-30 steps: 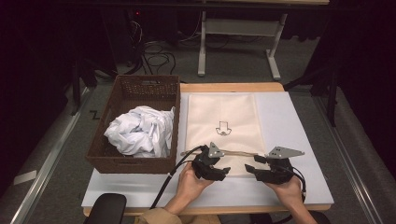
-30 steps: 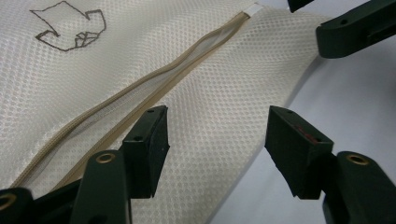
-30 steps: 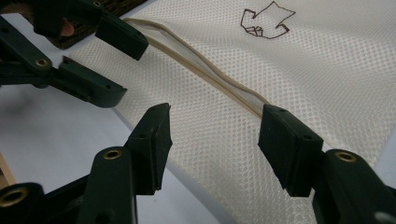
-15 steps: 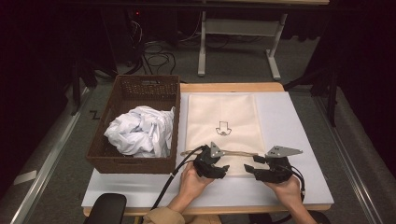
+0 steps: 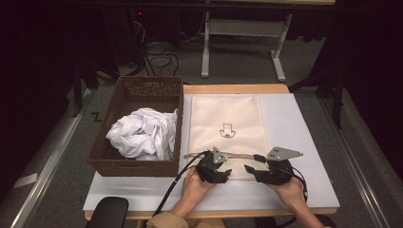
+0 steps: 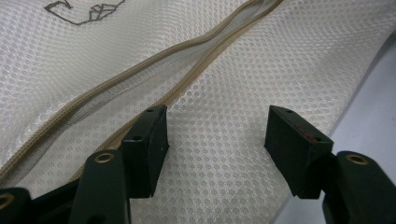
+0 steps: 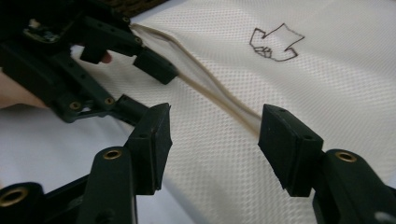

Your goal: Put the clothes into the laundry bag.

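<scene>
A cream mesh laundry bag (image 5: 228,116) lies flat on the white board (image 5: 304,142), with a small arrow-shaped logo (image 5: 226,129) on it. Its tan zipper (image 5: 237,155) runs along the near end and gapes partly open (image 6: 140,74). My left gripper (image 5: 225,173) hovers open just over the mesh (image 6: 212,126) on the near side of the zipper, nothing pinched. My right gripper (image 5: 250,169) faces it from the right, also open above the bag (image 7: 215,121), with the zipper's end (image 7: 233,109) between its jaws' line. In the right gripper view, the left gripper (image 7: 116,51) sits at the upper left.
A brown wicker basket (image 5: 142,88) stands left of the bag and holds a crumpled white cloth (image 5: 142,133). The wooden table edge (image 5: 237,89) shows beyond the board. Bare board lies right of the bag. Cables and a desk frame (image 5: 242,33) are on the floor behind.
The left gripper has sunk slightly toward the bag. The right gripper and the bag have stayed put.
</scene>
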Available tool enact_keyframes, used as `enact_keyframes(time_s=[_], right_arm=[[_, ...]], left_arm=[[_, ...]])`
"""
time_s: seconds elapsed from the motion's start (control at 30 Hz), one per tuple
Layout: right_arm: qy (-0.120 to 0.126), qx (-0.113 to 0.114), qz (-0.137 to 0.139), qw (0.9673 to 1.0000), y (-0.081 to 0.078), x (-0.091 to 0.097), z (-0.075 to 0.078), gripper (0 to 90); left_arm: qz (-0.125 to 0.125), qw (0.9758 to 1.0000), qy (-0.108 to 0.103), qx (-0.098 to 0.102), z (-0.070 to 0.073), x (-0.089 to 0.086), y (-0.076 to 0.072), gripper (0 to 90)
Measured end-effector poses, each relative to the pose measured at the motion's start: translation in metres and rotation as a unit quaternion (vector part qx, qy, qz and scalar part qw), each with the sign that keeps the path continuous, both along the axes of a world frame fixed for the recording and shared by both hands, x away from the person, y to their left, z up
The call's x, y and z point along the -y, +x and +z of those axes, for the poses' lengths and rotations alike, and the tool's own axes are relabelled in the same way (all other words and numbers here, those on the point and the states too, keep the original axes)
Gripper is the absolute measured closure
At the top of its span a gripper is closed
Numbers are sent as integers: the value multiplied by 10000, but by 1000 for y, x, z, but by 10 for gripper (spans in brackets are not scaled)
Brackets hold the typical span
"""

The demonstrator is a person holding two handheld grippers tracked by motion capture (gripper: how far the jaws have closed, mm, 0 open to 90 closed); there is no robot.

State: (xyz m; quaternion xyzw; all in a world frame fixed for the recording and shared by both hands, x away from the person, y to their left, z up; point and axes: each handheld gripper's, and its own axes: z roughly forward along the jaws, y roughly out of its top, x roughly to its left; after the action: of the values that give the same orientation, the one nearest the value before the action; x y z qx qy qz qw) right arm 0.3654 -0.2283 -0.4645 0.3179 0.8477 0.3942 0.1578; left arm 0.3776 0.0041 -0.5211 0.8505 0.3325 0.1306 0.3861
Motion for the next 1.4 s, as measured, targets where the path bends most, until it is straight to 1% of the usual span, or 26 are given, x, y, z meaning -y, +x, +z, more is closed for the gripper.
enact_keyframes(time_s=[0.03,0.07,0.1,0.13,0.17,0.2,0.27,0.3,0.37,0.4,0.43,0.47,0.57,0.67,0.7,0.87,0.93,1.03,1.07,1.1,1.13,1.2,1.27,1.33,1.37,1.4], right_arm=[[-157,21,-6,9999,4,-3,2,459],[-394,-133,-85,9991,13,-9,4,461],[-410,-250,-99,9988,19,-12,3,461],[-410,-250,-99,9988,19,-12,3,461],[-442,-331,-112,9984,24,-16,1,461],[-551,-331,-96,9979,29,-21,-2,461],[-896,-386,-98,9952,42,-35,-11,450],[-896,-386,-98,9952,42,-35,-11,450],[-1003,-411,-137,9940,49,-43,-13,447],[-1046,-386,-97,9937,53,-46,-14,443],[-1011,-355,-96,9942,55,-50,-16,440],[-1081,-342,-59,9935,59,-58,-19,429],[-1109,-354,-62,9932,62,-65,-24,420],[-1010,-431,-77,9939,67,-72,-30,398],[-979,-501,-120,9939,69,-77,-35,389],[-913,-574,-221,9939,72,-79,-39,372],[-991,-507,-168,9936,73,-79,-39,367],[-1075,-488,-206,9928,74,-78,-38,362],[-1118,-495,-239,9922,75,-76,-37,366],[-1192,-434,-301,9915,76,-73,-37,375],[-1305,-451,-376,9897,77,-70,-38,373],[-1106,-534,-518,9911,80,-61,-39,380],[-1042,-599,-599,9909,83,-53,-39,416],[-989,-648,-581,9913,84,-52,-39,435],[-987,-607,-513,9919,83,-53,-39,528],[-987,-607,-513,9919,83,-53,-39,528]], left_arm=[[8,10000,15,-6,0,0,0,395],[6,10000,37,-9,0,1,0,395],[3,10000,57,-17,1,1,0,395],[3,10000,57,-17,1,1,0,394],[-7,10000,57,-11,1,1,0,394],[-5,10000,44,-10,0,1,0,394],[13,10000,49,-12,0,1,0,394],[11,10000,65,-22,1,1,0,394],[10,10000,78,-29,1,1,0,394],[7,10000,74,-29,1,1,0,394],[8,10000,82,-30,1,1,0,394],[12,10000,75,-23,1,1,0,394],[16,10000,53,-10,0,1,0,394],[18,10000,40,-4,0,1,0,394],[19,10000,40,-2,0,1,0,394],[43,10000,27,15,-1,1,-1,394],[44,10000,21,16,-1,1,-1,394],[63,10000,14,23,-1,1,-2,394],[74,10000,12,33,-1,1,-2,394],[78,10000,-5,40,-1,1,-2,394],[87,9999,-13,50,-2,1,-3,394],[92,9999,-32,62,-2,0,-3,394],[93,9999,-44,59,-2,0,-3,394],[95,9999,-29,53,-2,1,-3,394],[97,9999,-30,50,-2,1,-3,395],[104,9999,-28,54,-2,1,-3,395]])
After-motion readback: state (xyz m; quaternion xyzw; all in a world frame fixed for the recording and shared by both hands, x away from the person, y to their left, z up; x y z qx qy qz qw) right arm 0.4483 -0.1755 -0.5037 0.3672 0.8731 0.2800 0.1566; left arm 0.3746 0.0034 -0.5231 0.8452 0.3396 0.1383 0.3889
